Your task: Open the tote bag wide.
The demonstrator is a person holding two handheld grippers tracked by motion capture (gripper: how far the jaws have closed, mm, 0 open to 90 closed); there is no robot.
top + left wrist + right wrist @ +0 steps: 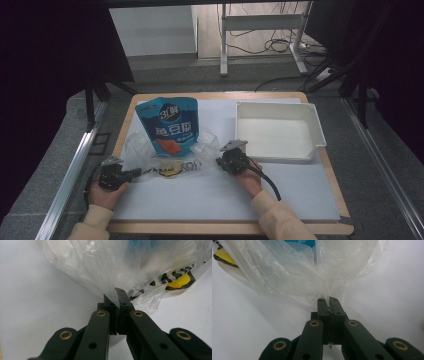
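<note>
My left gripper (134,173) lies low on the table — pinching the plastic bag's (145,150) left edge tight. My right gripper (220,162) pinches its right edge — blue pouch (172,125) inside.

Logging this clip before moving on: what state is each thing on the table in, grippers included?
Clear plastic bag: flat on the mat, pinched at both sides, blue pouch partly in its mouth.
Blue pouch: lying flat, sealed as far as I can tell.
White tray: upright, empty.
Left gripper: shut on the bag's film.
Right gripper: shut on the bag's film.
</note>
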